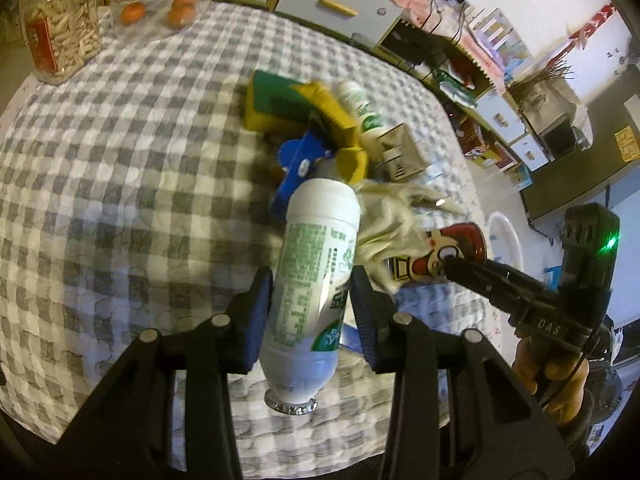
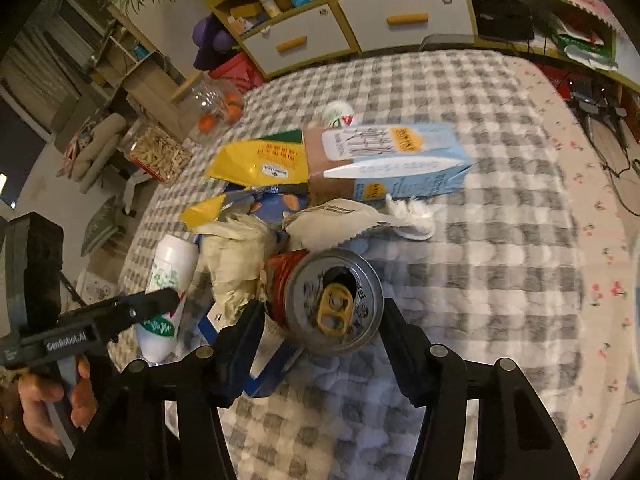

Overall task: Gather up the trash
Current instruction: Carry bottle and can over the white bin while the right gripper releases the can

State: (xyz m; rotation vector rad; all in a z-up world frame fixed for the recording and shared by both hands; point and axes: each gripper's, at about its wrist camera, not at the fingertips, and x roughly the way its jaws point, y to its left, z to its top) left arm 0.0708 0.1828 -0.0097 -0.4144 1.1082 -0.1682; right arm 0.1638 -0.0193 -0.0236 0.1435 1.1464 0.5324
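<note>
Trash pile: mixed litter heaped mid-table on the grey-and-white checked tablecloth (image 2: 500, 280); both grippers are in at its near edge.

Left grip: left gripper (image 1: 310, 312) clamps the white plastic drink bottle with green print (image 1: 316, 272) across its middle, foil-rimmed mouth toward the camera, base toward the heap. A mid-body pinch likely keeps the light bottle from pivoting.

Right grip: right gripper (image 2: 320, 316) has its fingers against both sides of the red aluminium can with a gold pull-tab (image 2: 334, 304), opened top facing the lens. Can looks lifted or tipped off the cloth, though blur makes that uncertain.

Can contents: opening shows dark; cannot tell whether liquid remains.

Next layer: crumpled beige paper wrapper (image 2: 236, 256) touching the can; white tissue wad (image 2: 412, 220) just beyond; yellow snack bag (image 2: 260, 164) and pale blue milk carton (image 2: 384, 164) lying flat further back.

Jars: clear glass jar of pale seeds (image 1: 60, 24) and tipped clear jar holding small oranges (image 1: 160, 0) sit at the far edge, well apart from the pile; probably not trash.

Bin: none clearly in view.
</note>
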